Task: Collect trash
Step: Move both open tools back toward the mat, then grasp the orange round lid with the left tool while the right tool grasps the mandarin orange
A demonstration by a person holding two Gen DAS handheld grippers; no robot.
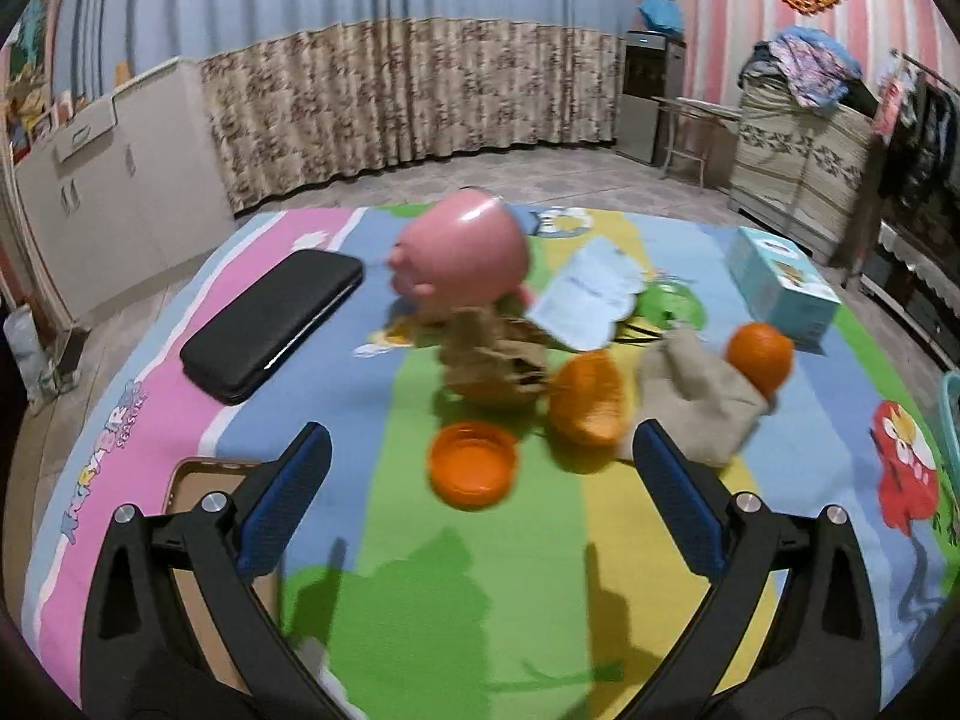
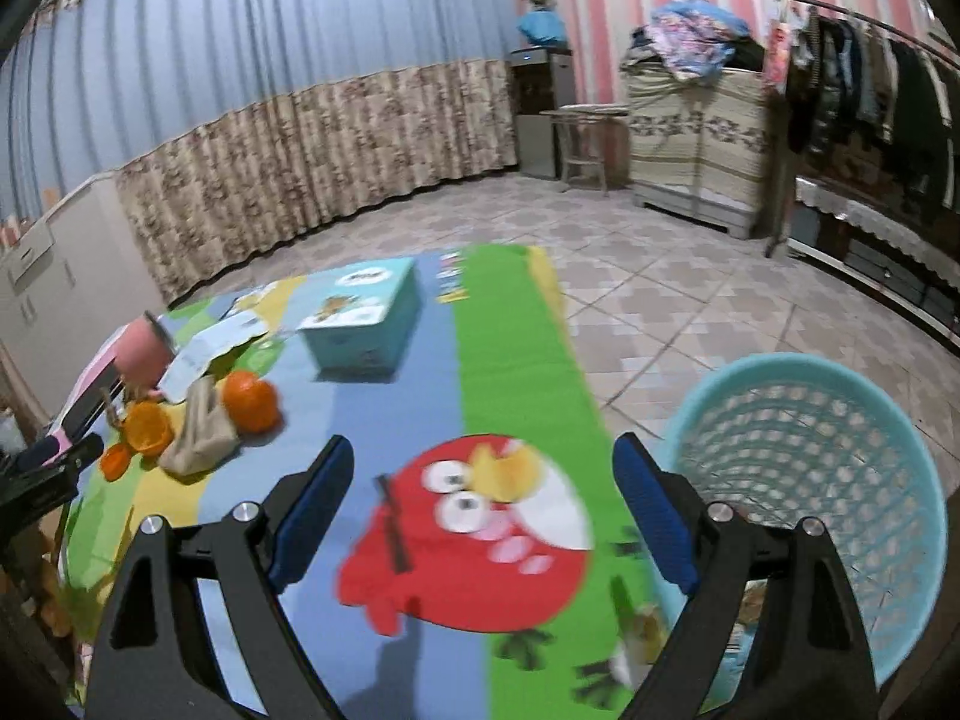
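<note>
1. I'm between picks: left tool (image 1: 480, 486) and right tool (image 2: 480, 507) both spread, nothing held.
2. Trash sits mid-table: orange peel (image 1: 585, 399), cap (image 1: 472, 465), crumpled paper (image 1: 492, 360). Basket (image 2: 810, 450) stands at right, off the table edge.
3. Next I'd drop the left tool over the cap.
4. Cartoon cloth (image 1: 420, 600) covers the table; tiled floor, curtains beyond.

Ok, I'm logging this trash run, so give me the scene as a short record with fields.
surface: cartoon mat
trash pile: orange peel, orange cap, crumpled brown paper, beige cloth
bin: teal basket, at mat's right edge
left tongs: open, empty
right tongs: open, empty
</note>
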